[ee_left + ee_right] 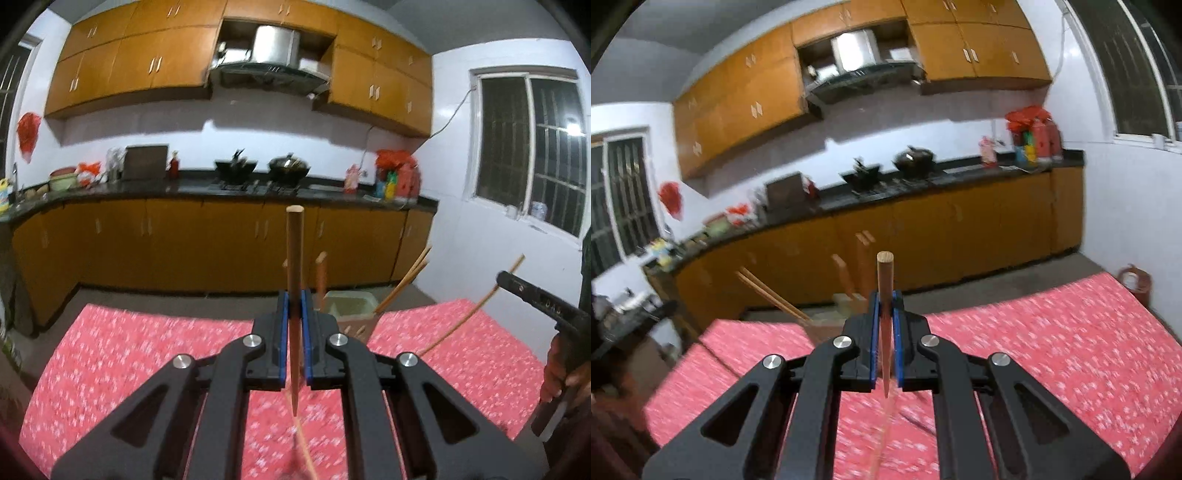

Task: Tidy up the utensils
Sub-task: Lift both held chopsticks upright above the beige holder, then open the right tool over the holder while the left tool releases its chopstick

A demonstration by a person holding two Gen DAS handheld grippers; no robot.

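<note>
Left gripper (294,306) with chopstick (294,251) above open tablecloth (147,347).

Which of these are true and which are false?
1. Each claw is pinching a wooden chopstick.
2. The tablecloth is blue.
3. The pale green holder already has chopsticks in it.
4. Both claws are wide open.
1. True: the left claw and the right claw each pinch a thin brown wooden chopstick.
2. False: the flowery tablecloth is red.
3. True: the pale green square plastic holder has wooden chopsticks leaning out.
4. False: both are shut on chopsticks.
</note>
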